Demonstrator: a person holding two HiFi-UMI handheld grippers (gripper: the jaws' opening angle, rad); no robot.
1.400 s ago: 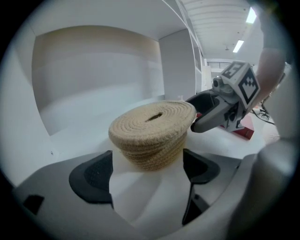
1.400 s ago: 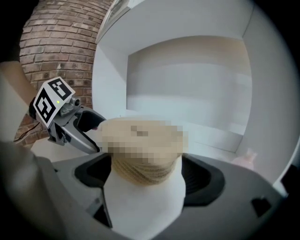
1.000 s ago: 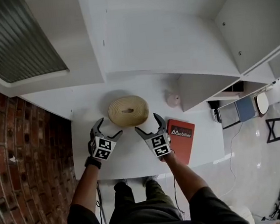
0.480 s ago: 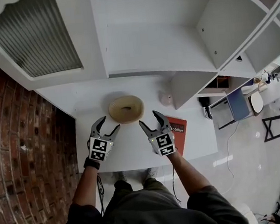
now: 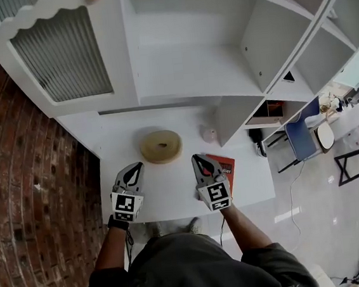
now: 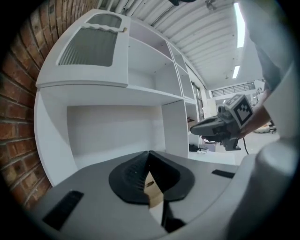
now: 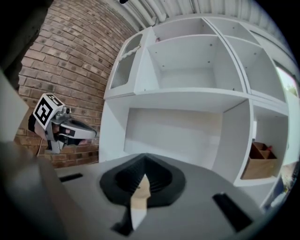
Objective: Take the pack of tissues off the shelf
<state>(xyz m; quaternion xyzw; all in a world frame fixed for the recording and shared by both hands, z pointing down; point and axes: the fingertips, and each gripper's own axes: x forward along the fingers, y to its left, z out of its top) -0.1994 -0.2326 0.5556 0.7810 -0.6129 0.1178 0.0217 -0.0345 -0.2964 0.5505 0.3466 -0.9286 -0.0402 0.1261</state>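
No pack of tissues shows clearly in any view. The open cubbies of the white shelf unit [image 5: 184,69] look bare. A small pink thing [image 5: 209,132] lies on the white table [image 5: 166,195] by a shelf divider; what it is I cannot tell. My left gripper [image 5: 133,168] and right gripper [image 5: 197,159] hang side by side over the table's front, both pointing at the shelf. Both jaws have just been closing and now stand shut with nothing between them. In the left gripper view the right gripper [image 6: 220,126] shows off to the right; the left gripper [image 7: 56,124] shows at the left in the right gripper view.
A round beige ring-shaped thing [image 5: 160,145] lies on the table ahead of the grippers. A red book [image 5: 226,165] lies at the right. A ribbed cabinet door [image 5: 61,53] and brick wall [image 5: 18,188] stand left. A brown box [image 7: 260,161] sits in a right cubby.
Both grippers have risen and their jaws have gone from wide open to shut, empty. The head view has tilted up, showing more of the shelf unit.
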